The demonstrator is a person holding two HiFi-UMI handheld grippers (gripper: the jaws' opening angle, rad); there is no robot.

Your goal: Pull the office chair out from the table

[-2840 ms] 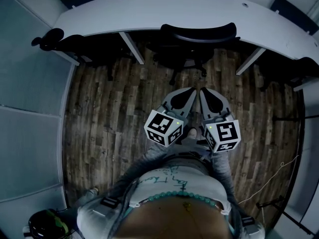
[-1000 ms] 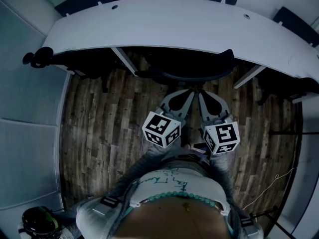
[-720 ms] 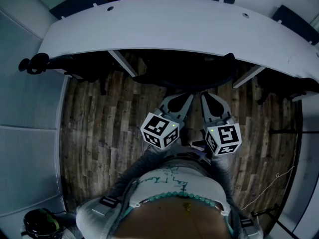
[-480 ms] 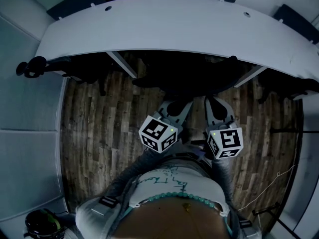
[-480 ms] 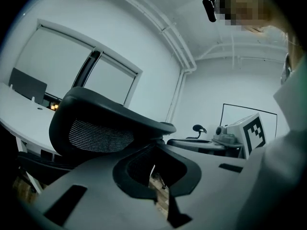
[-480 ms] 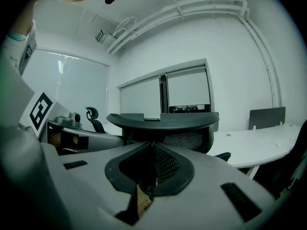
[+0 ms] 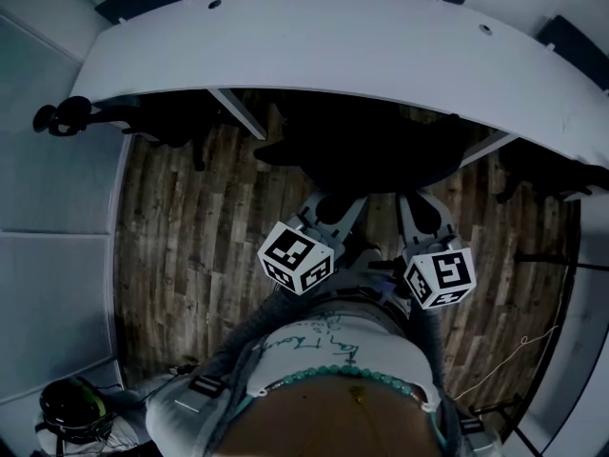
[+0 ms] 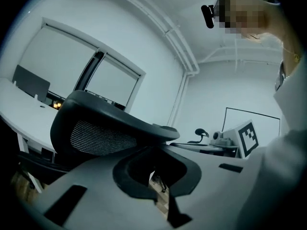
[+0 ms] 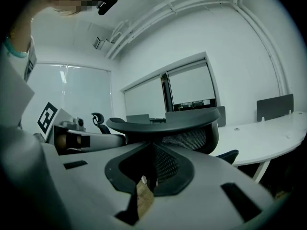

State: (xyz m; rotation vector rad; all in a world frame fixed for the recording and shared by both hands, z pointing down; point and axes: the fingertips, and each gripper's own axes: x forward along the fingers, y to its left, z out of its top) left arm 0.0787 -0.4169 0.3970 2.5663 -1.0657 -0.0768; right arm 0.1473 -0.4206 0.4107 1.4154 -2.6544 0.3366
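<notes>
As viewed from the head camera, count two grippers: left gripper (image 7: 331, 201) and right gripper (image 7: 419, 201), side by side ahead of the torso, tips aimed at the chair. Note one marker cube per gripper, two in all: left cube (image 7: 296, 256), right cube (image 7: 440, 276). Read jaw state in each gripper view: left gripper (image 8: 156, 152) jaws pressed together, nothing between them; right gripper (image 9: 153, 146) jaws likewise together and empty.

Count one office chair (image 7: 371, 155) directly ahead: black, mesh-backed, pushed in at the table's near edge and partly under it. Locate its backrest top rim just beyond both sets of tips, in the left gripper view (image 8: 105, 128) and the right gripper view (image 9: 177, 123); contact with the rim not determinable.

Count one table (image 7: 381, 55), white and curved, spanning the top of the head view. Count two further dark chairs at it: far-left chair (image 7: 71, 117), far-right chair (image 7: 561, 165). Note wood-plank floor (image 7: 190, 217) below.
</notes>
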